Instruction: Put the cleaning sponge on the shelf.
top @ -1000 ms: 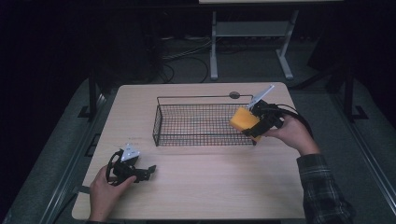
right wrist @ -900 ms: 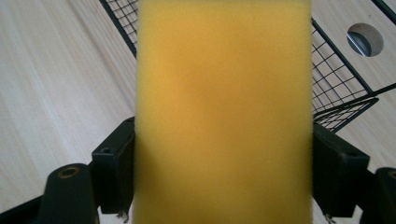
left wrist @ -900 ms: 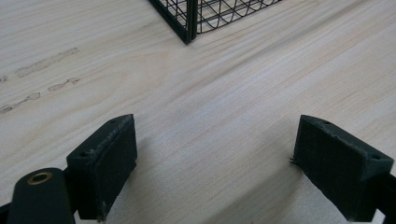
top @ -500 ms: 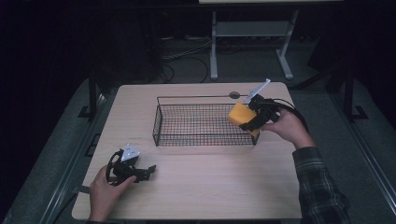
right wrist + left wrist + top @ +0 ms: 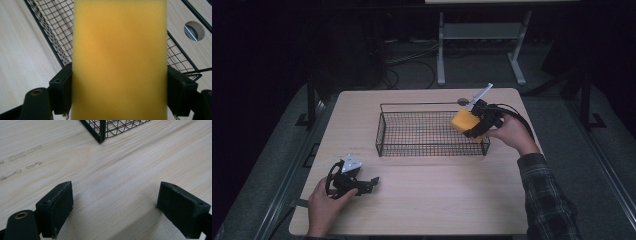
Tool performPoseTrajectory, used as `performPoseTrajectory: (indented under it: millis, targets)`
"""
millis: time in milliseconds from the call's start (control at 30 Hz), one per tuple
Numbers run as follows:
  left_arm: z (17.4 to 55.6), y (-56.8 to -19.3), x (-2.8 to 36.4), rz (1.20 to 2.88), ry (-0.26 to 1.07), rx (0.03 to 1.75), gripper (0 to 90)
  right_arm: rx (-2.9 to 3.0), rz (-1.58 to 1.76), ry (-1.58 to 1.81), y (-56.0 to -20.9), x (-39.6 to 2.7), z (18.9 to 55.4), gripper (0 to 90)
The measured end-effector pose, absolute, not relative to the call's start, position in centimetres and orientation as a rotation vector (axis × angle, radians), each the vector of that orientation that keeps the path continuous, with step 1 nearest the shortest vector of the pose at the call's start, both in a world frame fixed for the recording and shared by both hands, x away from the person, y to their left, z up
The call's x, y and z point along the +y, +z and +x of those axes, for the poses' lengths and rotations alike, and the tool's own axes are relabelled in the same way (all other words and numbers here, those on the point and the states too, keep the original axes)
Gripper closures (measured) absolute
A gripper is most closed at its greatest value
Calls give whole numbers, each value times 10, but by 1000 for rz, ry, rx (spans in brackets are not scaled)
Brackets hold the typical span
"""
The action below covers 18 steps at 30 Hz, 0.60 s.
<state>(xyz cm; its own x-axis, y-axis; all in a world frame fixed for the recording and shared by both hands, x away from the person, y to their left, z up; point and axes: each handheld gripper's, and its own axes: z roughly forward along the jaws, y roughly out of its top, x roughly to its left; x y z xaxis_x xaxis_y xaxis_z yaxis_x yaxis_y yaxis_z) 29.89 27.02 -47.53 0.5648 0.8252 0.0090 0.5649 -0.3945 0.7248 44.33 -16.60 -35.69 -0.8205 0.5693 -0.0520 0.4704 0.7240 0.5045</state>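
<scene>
Over the right end of the black wire-mesh basket (image 5: 432, 128), the right tongs (image 5: 474, 128) hold a yellow rectangular foam sponge (image 5: 464, 121) raised above the pale wooden table (image 5: 437, 200). The right gripper view shows both black jaws pinching the sponge's (image 5: 120, 60) two long sides, so its long axis runs outward along the jaws, away from the hand. Beyond it lie the basket's mesh floor and right end wall (image 5: 178, 56).

The deciding relation appears in the high view: the sponge hangs at the basket's right end, level with or just above the rim, towards the table's far-right corner. Whether it has wholly crossed the end wall cannot be told. Judged from this, the coming move is probably a short carry leftward and down, with the jaws then spread to release. The right hand (image 5: 511, 134) is far nearer the basket than the left.

The basket stands in the middle of the table, nearer the far edge, and what shows of its floor holds nothing.

The left tongs (image 5: 371, 184) rest on the table near its near-left corner, well apart from the basket. In the left gripper view, their jaws stand spread wide over bare wood, pointing towards the basket's near corner (image 5: 100, 131). A small round hole (image 5: 194, 30) pierces the table beyond the basket.
</scene>
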Motion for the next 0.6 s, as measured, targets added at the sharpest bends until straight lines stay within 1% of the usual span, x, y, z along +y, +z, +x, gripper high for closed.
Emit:
performPoseTrajectory:
  millis: [600]
  targets:
    - [299,-475,270,2111,487,1108,125,2723,854,680,-377,-155,464,224]
